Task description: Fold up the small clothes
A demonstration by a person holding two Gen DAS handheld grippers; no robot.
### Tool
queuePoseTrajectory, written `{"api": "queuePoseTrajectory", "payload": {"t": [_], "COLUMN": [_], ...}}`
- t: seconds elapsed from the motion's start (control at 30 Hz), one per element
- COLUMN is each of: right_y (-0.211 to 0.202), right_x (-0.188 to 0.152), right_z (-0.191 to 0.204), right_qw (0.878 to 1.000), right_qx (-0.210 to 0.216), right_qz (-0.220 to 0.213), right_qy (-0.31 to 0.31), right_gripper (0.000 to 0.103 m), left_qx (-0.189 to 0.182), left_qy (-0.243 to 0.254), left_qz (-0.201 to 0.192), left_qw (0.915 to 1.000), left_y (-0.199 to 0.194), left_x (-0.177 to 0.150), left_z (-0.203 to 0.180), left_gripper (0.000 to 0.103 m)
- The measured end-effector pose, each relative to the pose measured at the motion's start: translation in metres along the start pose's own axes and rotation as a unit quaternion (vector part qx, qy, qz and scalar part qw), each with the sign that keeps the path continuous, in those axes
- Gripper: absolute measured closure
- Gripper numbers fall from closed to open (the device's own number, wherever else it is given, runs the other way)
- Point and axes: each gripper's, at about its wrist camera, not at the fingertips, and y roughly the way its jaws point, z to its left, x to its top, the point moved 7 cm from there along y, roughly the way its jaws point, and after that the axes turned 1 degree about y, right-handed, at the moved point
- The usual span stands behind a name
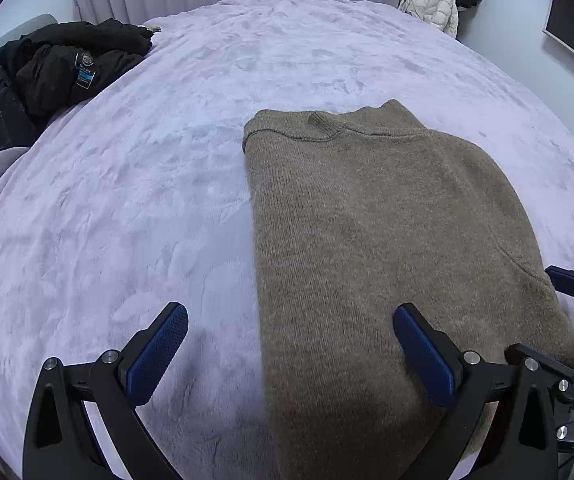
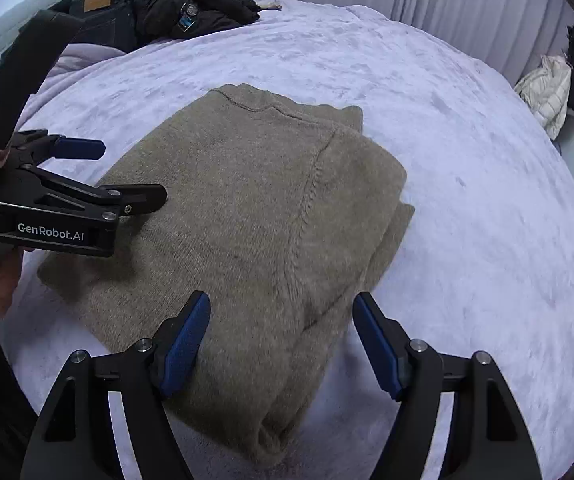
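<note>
Left wrist view: your left gripper (image 1: 291, 354) has its blue-padded fingers (image 1: 158, 354) spread wide and holds nothing. A brown knit sweater (image 1: 387, 240) lies flat on the lavender bed (image 1: 127, 200), its sides apparently already folded in to make a long strip, collar at the far end. The sweater's left edge runs between your two fingers, so one finger hangs over bare blanket and the other over the knit. A pile of dark clothes (image 1: 59, 68) sits well apart at the far left.

Right wrist view: your right gripper (image 2: 283, 346) is also wide open and empty. The near hem of the sweater (image 2: 247, 220) lies just below and between the fingers, with the folded layers stacked along its right edge. The left gripper (image 2: 87, 172) hovers over the sweater's left side.

The next fold probably carries hem to collar. Pinch every layer at each near corner, lift both sides evenly, and lay the hem square on the collar so the thick knit does not slump.
</note>
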Motion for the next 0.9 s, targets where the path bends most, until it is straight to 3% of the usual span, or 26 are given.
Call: {"api": "queuePoseTrajectory", "payload": {"t": [0.13, 0.23, 0.3, 0.47, 0.6, 0.73, 0.9], "right_y": [-0.010, -0.039, -0.062, -0.079, -0.052, -0.003, 0.037], "right_x": [-0.024, -0.035, -0.040, -0.036, -0.020, -0.004, 0.004], "right_z": [0.001, -0.006, -0.020, -0.069, -0.076, -0.069, -0.067], "right_qw": [1.000, 0.999, 0.997, 0.980, 0.970, 0.961, 0.946], "right_qx": [-0.008, -0.030, -0.030, -0.045, 0.025, 0.094, 0.156], "right_qz": [0.012, -0.014, -0.043, -0.071, -0.055, -0.006, 0.016], "right_qy": [0.006, 0.023, 0.062, 0.182, 0.235, 0.258, 0.282], "right_gripper": [0.026, 0.026, 0.021, 0.019, 0.018, 0.018, 0.018], "left_qx": [-0.026, -0.055, -0.073, -0.114, -0.159, -0.173, -0.202], "left_qy": [-0.004, -0.004, -0.017, -0.065, -0.068, -0.043, -0.035], "left_qz": [0.011, -0.007, -0.010, 0.034, 0.068, 0.093, 0.123], "left_qw": [0.9996, 0.9985, 0.9971, 0.9908, 0.9826, 0.9795, 0.9710], "left_y": [-0.017, -0.043, -0.051, -0.027, -0.001, 0.020, 0.051], "left_x": [-0.018, -0.026, -0.025, -0.005, 0.013, 0.021, 0.020], "left_z": [0.005, 0.016, 0.028, 0.046, 0.024, -0.001, -0.021], "left_gripper": [0.000, 0.000, 0.000, 0.000, 0.000, 0.000, 0.000]}}
